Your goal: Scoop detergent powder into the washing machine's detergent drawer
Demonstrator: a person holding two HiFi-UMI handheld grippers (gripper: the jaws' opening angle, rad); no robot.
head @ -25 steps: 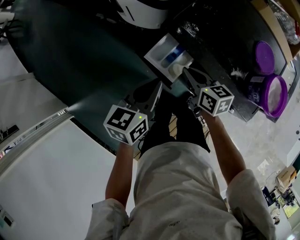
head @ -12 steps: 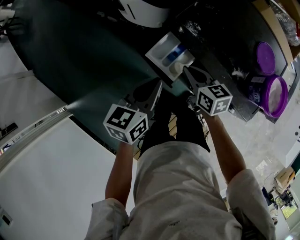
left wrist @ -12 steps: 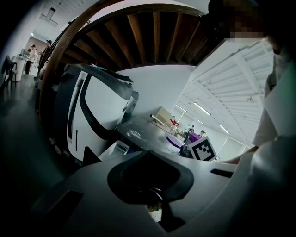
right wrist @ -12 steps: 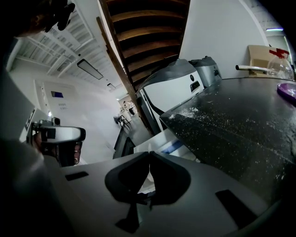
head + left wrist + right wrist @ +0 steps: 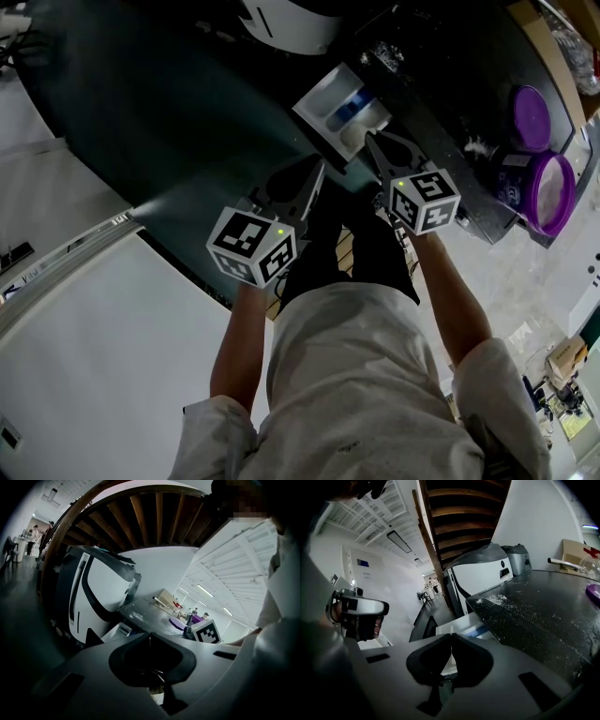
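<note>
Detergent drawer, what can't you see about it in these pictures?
- Head view: the near end of the detergent drawer is covered by the right hand-held gripper. Whether powder lies inside is too small to tell.
- Right gripper view: the shut jaws hide most of the drawer.
- Left gripper view: the drawer is tiny and dim, partly behind the left hand-held gripper.

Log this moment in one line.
detergent drawer open | left gripper shut, empty | right gripper shut, near drawer | purple tub open
</note>
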